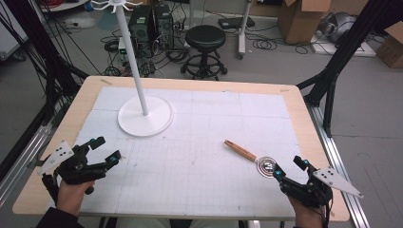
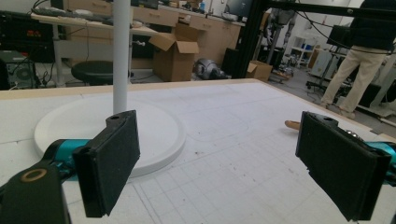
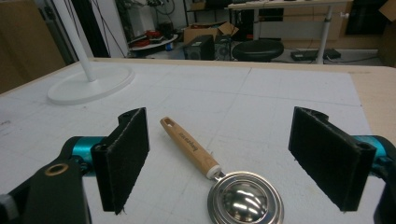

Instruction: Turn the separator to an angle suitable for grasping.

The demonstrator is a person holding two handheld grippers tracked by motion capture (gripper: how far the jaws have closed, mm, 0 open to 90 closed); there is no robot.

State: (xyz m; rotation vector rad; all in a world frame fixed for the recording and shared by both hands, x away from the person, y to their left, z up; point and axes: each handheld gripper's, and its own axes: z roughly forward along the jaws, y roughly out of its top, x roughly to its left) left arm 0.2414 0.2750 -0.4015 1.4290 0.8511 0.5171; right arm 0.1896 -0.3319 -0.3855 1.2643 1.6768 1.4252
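A: What can be read from the high view?
B: No writing is made out there. A wooden-handled metal utensil [image 1: 250, 157] is seen lying on the white gridded mat [image 1: 199, 142] of the bench [image 1: 304, 118], toward the near right, its round metal head just beside the right gripper [image 1: 290, 172], whose fingers are spread. The left gripper [image 1: 105, 149] is held at the near left, fingers also spread, nothing between them. A white stand [image 1: 142, 114] with a round base is placed at the far left; wide bare mat is left between the two grippers.

A: And the left gripper view?
B: The left gripper [image 2: 224, 163] is shown with its fingers [image 2: 112, 158] wide apart above the mat. The stand base [image 2: 159, 130] is seen just beyond the one finger. A person's legs, cardboard boxes and a stool are seen in the room behind.

A: The right gripper view?
B: Dark lettering is printed along the utensil [image 3: 219, 172] handle, too small to be read. The utensil lies between the spread fingers [image 3: 126, 154] of the right gripper [image 3: 224, 158], untouched by either. The stand [image 3: 88, 81] is set well apart, far left
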